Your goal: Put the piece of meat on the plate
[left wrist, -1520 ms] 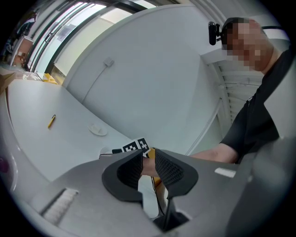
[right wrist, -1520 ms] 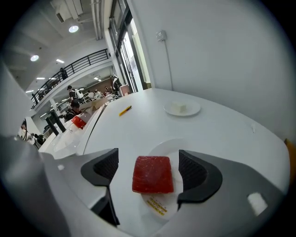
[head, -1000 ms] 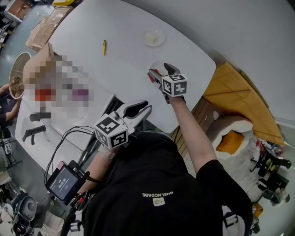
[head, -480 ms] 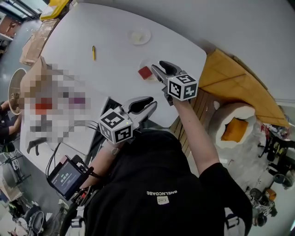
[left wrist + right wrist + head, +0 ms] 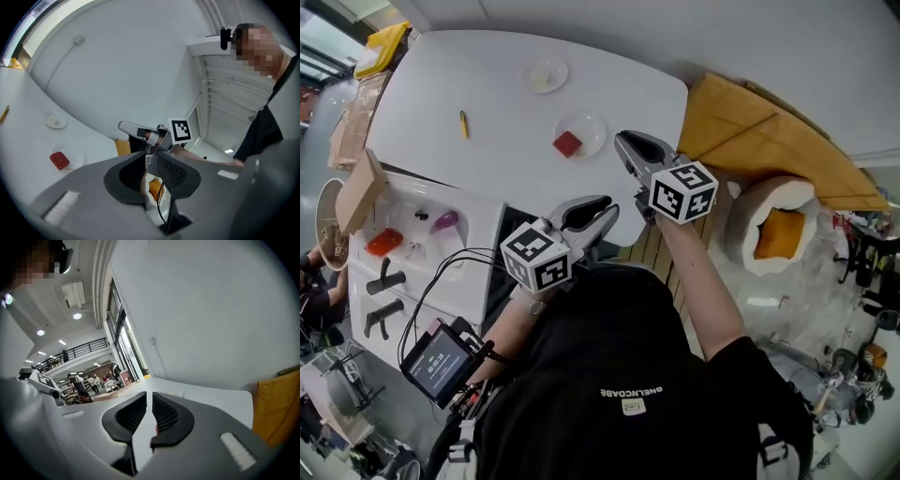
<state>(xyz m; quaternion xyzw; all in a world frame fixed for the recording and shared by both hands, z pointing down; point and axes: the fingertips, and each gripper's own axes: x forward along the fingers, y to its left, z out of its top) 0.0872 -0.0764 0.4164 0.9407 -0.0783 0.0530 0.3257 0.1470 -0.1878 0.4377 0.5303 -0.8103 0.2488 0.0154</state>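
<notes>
The red piece of meat (image 5: pixel 568 143) lies on a clear plate (image 5: pixel 590 131) on the white table (image 5: pixel 487 66). It also shows in the left gripper view, where the meat (image 5: pixel 59 160) rests on the plate (image 5: pixel 75 154). My right gripper (image 5: pixel 628 148) hangs in the air to the right of the plate, apart from it. Its jaws are closing to a narrow slit with nothing between them (image 5: pixel 150 394). My left gripper (image 5: pixel 602 212) is held near my chest, shut and empty (image 5: pixel 147 158).
A second small plate (image 5: pixel 547 75) and a yellow pen (image 5: pixel 464 123) lie farther back on the table. A yellow-brown cushion (image 5: pixel 769 131) and a round white bed with an orange centre (image 5: pixel 778 234) sit on the right. A white counter (image 5: pixel 422 244) stands on the left.
The right gripper has drawn back from the plate and risen, and its jaws have narrowed. The meat now lies free on the plate. The left gripper has shifted slightly.
</notes>
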